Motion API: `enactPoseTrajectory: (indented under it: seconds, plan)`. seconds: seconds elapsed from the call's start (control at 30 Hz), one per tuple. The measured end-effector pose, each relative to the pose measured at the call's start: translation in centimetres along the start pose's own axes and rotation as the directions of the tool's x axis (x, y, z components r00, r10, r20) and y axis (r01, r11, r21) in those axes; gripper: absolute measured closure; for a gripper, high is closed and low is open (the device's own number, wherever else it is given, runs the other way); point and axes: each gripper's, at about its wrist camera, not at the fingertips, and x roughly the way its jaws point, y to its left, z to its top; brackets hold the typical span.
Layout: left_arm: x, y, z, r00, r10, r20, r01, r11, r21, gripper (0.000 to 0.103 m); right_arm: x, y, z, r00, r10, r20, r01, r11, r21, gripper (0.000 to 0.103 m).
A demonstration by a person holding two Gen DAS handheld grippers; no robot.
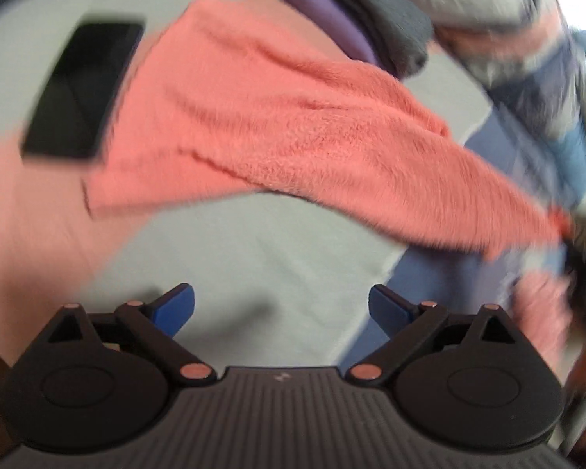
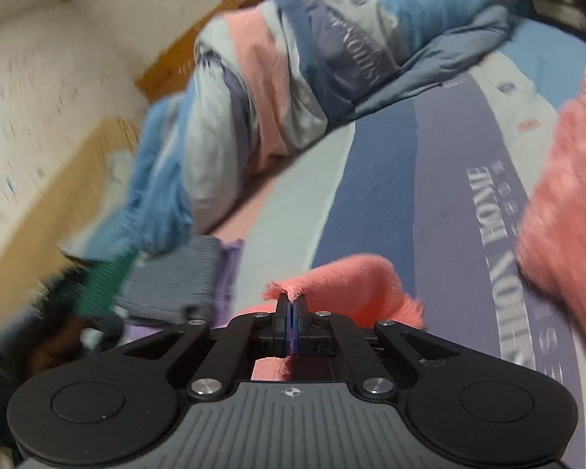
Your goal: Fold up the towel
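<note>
A fuzzy salmon-pink towel (image 1: 277, 117) lies stretched across the bed, one corner drawn out to the far right of the left wrist view. My left gripper (image 1: 281, 306) hangs open above bare sheet, short of the towel's near edge, with nothing between its blue fingertips. My right gripper (image 2: 292, 312) is shut on a corner of the pink towel (image 2: 351, 285), whose edge pokes up between the closed pads. More of the towel (image 2: 566, 195) rises blurred at the right edge of the right wrist view.
A black phone (image 1: 84, 90) lies beside the towel's far-left edge. Folded purple and grey cloths (image 1: 371, 19) sit behind the towel. A bunched striped duvet (image 2: 312, 70) fills the back of the bed, on a striped sheet (image 2: 441, 195). A wall and wooden headboard (image 2: 58, 195) stand to the left.
</note>
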Motion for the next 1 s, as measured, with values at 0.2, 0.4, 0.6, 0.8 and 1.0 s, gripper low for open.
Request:
enactPoseTrajectory:
  seconds: [0.2, 0.4, 0.6, 0.8, 1.0]
  plan:
    - [2.1, 3.6, -0.5, 0.981, -0.191, 0.035, 0.193, 0.93, -0.312, 0.004, -5.4, 0.6, -1.6, 0.998, 0.042, 0.042, -0.045, 0.996, 0.08, 0.102]
    - [2.6, 8.4, 0.1, 0.957, -0.239, 0.165, 0.291, 0.785, -0.548, 0.003, -8.2, -1.3, -1.3, 0.996, -0.01, 0.085, -0.004, 0.986, 0.166, 0.102]
    - [2.9, 11.5, -0.3, 0.947, -0.234, 0.219, 0.321, 0.692, -0.647, 0.005, -8.8, -2.9, -2.1, 0.996, -0.04, 0.085, 0.021, 0.976, 0.215, 0.102]
    - [2.1, 12.1, -0.8, 0.96, -0.196, 0.198, 0.278, 0.733, -0.621, 0.021, -8.6, -3.0, -2.4, 0.996, -0.041, 0.083, 0.022, 0.973, 0.228, 0.102]
    - [2.4, 15.0, -0.6, 0.955, -0.176, 0.239, 0.293, 0.689, -0.663, 0.078, -8.6, -2.9, -2.2, 0.996, -0.036, 0.078, 0.02, 0.978, 0.205, 0.102]
